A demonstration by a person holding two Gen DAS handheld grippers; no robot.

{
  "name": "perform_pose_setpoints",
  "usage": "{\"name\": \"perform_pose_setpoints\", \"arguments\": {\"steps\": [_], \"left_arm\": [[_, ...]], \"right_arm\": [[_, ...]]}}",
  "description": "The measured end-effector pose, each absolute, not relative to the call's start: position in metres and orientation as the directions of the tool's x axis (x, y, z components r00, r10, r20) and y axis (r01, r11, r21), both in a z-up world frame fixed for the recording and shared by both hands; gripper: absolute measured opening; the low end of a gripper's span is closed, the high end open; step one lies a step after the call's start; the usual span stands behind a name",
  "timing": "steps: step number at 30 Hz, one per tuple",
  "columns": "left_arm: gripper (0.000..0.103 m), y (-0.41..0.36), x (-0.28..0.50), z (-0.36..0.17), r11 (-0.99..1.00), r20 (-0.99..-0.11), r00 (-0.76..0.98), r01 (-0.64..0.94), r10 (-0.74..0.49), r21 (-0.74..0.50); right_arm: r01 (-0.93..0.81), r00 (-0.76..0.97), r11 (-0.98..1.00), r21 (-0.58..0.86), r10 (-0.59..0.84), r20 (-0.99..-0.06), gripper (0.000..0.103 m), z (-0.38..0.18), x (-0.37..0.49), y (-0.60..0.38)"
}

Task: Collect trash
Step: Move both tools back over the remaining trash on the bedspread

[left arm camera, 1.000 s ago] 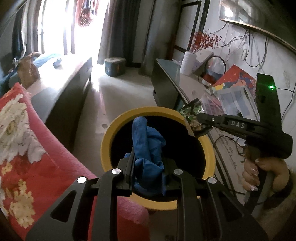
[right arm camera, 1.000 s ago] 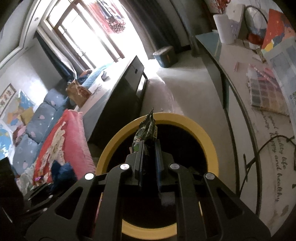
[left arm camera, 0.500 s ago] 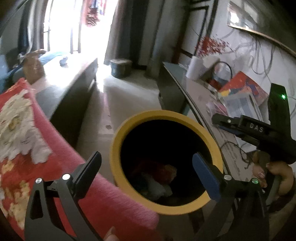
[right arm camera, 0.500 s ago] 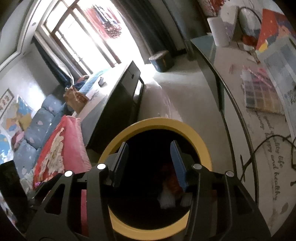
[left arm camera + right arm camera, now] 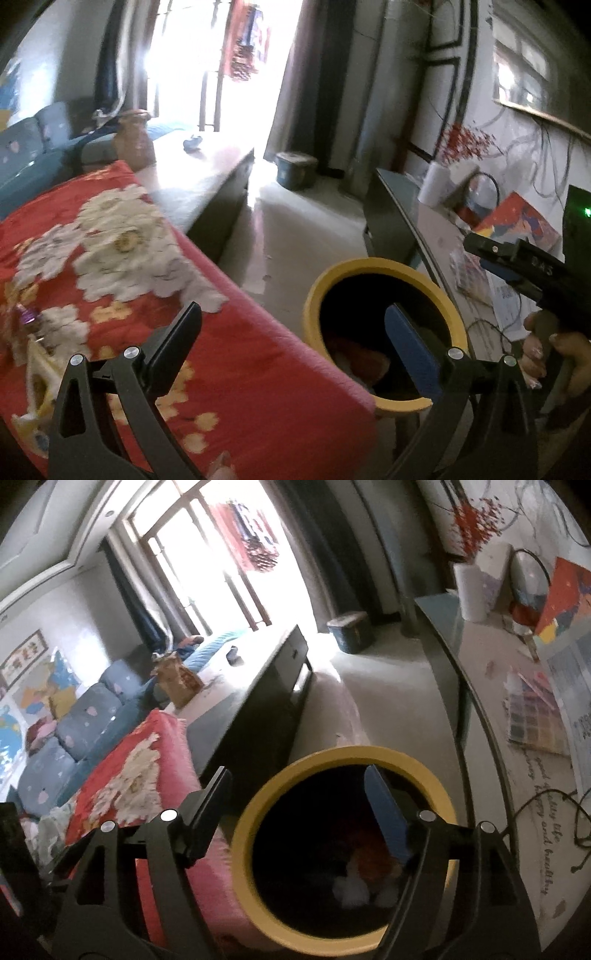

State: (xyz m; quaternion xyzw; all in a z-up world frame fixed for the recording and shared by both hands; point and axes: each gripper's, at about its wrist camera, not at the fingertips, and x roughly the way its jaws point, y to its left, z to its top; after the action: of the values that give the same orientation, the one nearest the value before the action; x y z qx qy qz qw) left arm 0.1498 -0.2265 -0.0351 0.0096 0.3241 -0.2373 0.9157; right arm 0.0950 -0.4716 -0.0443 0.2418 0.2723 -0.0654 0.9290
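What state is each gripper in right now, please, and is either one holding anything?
Left gripper: open, jaws spread wide, holding nothing.
Right gripper: open, jaws just been opening, nothing between them, above the yellow-rimmed round trash bin.

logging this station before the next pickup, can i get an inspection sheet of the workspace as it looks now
surface: red flowered blanket beside the bin; glass-topped side table on the bin's other side
job's things: yellow-rimmed bin, trash heap inside, red and white, pieces not distinguishable
clutter: small scraps on the blanket; papers and colour chart, white roll on the table
grippers: left tool wide open, empty; right tool open, empty, its jaws have just been opening, over the bin mouth
cables: black cable looping across the table; wires on the wall
surroundings: bright window, blue sofa, dark low cabinet
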Motion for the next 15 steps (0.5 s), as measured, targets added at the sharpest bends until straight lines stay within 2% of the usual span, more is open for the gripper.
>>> {"name": "perform_pose_setpoints", "arguments": {"steps": [15], "left_arm": [[0.096, -0.14, 0.129, -0.012, 0.947, -0.529, 0.787, 0.283, -0.319, -0.15]], "right_arm": [[0.072, 0.844, 0.934, 0.35, 0.13, -0.52, 0.073, -0.023, 0.099, -0.393]]}}
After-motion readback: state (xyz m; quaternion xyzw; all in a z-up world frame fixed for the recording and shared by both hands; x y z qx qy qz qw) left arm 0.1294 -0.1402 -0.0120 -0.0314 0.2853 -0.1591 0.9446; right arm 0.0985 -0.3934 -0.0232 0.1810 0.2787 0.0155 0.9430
